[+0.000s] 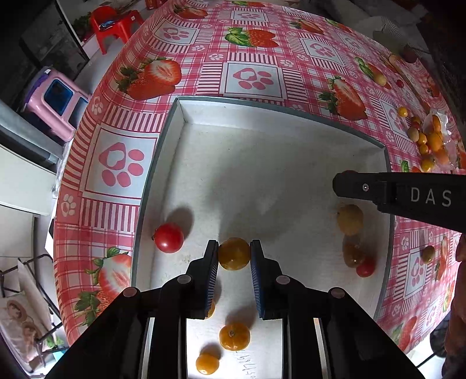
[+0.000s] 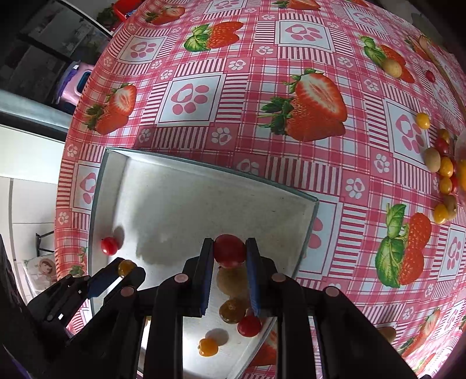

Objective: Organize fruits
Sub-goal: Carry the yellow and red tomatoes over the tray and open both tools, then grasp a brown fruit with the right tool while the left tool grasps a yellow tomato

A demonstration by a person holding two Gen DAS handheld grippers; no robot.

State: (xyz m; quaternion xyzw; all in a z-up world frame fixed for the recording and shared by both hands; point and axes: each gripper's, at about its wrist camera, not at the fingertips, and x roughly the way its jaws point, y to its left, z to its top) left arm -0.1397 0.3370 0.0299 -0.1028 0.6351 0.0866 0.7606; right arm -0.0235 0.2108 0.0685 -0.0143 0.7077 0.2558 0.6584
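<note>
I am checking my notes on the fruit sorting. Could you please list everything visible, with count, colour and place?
tray: one, white, on the table.
fruits in tray: several lying loose; red, orange, yellow-brown.
fruit pile: many; yellow, red, tan; on the tablecloth, far right of the tray.
tablecloth: one, pink checked, strawberry print.
stools: two; red and pink; on the floor.
left gripper: shut on an orange fruit.
right gripper: shut on a red fruit.

Free room: the middle and upper part of my white tray point(image 1: 186, 116), bare floor. Obstacles: red tomato point(image 1: 169, 237) lower left, yellow fruit point(image 1: 350, 215) at right, my right gripper point(image 1: 343, 182) overhanging the right wall.
</note>
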